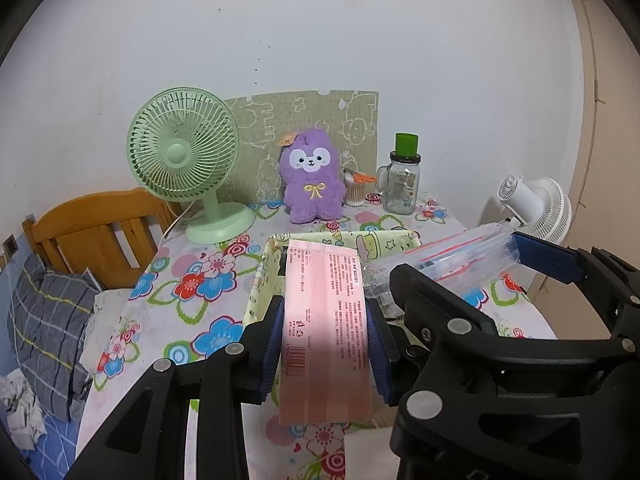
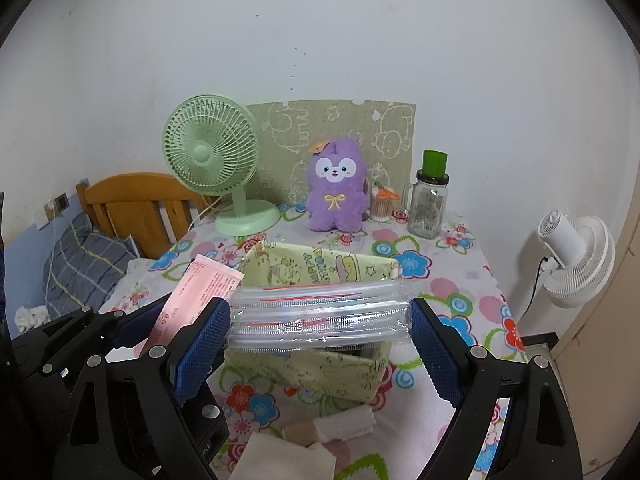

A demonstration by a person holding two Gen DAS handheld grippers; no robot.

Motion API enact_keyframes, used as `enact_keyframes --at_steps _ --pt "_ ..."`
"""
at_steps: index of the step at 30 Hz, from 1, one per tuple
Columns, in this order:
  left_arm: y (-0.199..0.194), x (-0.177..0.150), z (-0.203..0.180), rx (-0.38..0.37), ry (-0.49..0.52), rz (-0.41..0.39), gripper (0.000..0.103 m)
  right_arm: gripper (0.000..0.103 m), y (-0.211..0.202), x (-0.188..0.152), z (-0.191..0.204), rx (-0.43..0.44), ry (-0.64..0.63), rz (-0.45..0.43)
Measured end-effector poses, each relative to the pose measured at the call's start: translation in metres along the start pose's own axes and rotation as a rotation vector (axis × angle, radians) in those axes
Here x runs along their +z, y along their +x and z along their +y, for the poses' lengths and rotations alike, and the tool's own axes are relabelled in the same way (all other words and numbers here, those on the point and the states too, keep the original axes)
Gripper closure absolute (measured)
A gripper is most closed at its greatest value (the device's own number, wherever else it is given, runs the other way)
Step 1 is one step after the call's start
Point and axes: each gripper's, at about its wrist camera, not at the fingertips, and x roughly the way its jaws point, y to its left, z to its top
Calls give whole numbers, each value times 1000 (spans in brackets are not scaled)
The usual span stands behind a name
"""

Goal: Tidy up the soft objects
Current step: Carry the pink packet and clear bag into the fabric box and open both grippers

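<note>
The left hand-held gripper (image 1: 326, 344) is clenched on a flat pink printed packet (image 1: 326, 320), held just above the near left part of the open yellow cartoon-print fabric box (image 2: 320, 272) on the flower-patterned counter (image 2: 460, 308). The right hand-held gripper (image 2: 320, 320) grasps a clear plastic pack with red lines (image 2: 320, 314) across the box's near edge. A purple plush toy (image 1: 314, 176) sits behind the box, between a green desk fan (image 1: 184, 156) and a glass jar with green lid (image 1: 402, 178).
</note>
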Motion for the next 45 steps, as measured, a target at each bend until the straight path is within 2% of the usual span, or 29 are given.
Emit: enact_keyframes --at_steps 17,20,24,31,34,36,39,41,43,45 --pt "55 26 -3 -12 3 34 64 13 50 19 -21 -4 26 17" --pt "65 28 -4 2 5 42 64 27 59 20 -27 -29 32 22" --pt "82 30 1 -14 -25 70 64 27 78 22 -38 -1 65 57" --pt "109 24 7 3 -36 127 63 27 106 14 -44 55 99 120" --pt "116 23 7 10 -31 142 62 22 115 13 -44 60 99 145" --pt "120 22 6 13 -25 153 62 12 117 12 -43 71 97 146" --pt "125 20 5 8 -24 162 62 6 118 11 -42 57 88 132" --pt "127 21 5 6 -25 163 53 5 119 11 -43 48 81 133" --pt "128 21 5 -8 -29 156 26 5 120 10 -45 49 83 137" --pt "126 22 3 -21 -25 140 16 5 120 10 -46 51 89 140"
